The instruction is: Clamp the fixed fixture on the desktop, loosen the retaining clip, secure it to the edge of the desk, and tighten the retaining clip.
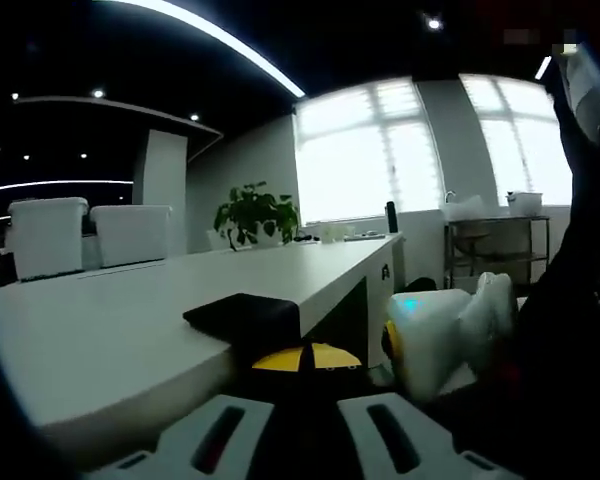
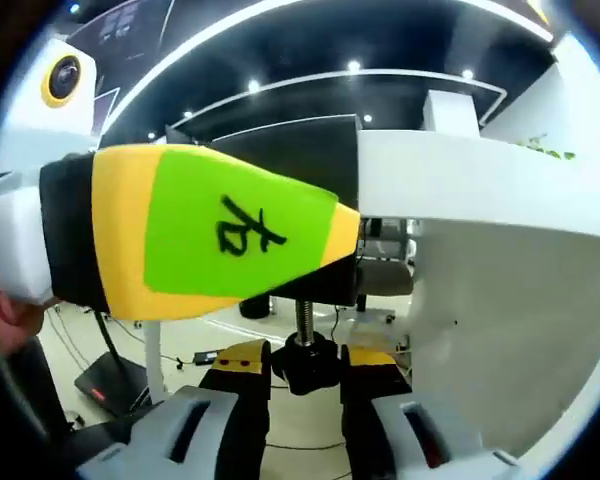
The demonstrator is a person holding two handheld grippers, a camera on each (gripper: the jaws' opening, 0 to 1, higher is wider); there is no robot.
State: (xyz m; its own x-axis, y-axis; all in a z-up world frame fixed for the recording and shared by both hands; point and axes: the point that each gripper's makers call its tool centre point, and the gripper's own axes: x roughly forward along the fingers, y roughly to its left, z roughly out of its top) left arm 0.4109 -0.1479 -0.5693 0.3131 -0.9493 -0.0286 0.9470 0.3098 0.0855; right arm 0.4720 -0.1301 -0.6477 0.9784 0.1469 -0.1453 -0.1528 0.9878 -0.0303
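The black fixture (image 1: 245, 318) sits on the edge of the white desk (image 1: 130, 330). My left gripper (image 1: 305, 358) is shut on it, its yellow and black tips pressed against its near side. In the right gripper view the fixture's black body (image 2: 290, 150) straddles the desk edge (image 2: 480, 180), and the left gripper, marked with a green and yellow sticker (image 2: 210, 235), crosses in front of it. Below the desk a threaded screw (image 2: 304, 318) ends in a black knob (image 2: 305, 365). My right gripper (image 2: 305, 372) is shut on that knob.
The long desk runs away towards bright windows, with a potted plant (image 1: 255, 212) and white chairs (image 1: 85, 235) along it. A metal shelf (image 1: 495, 250) stands by the window. Under the desk are floor, cables and a chair base (image 2: 380, 290).
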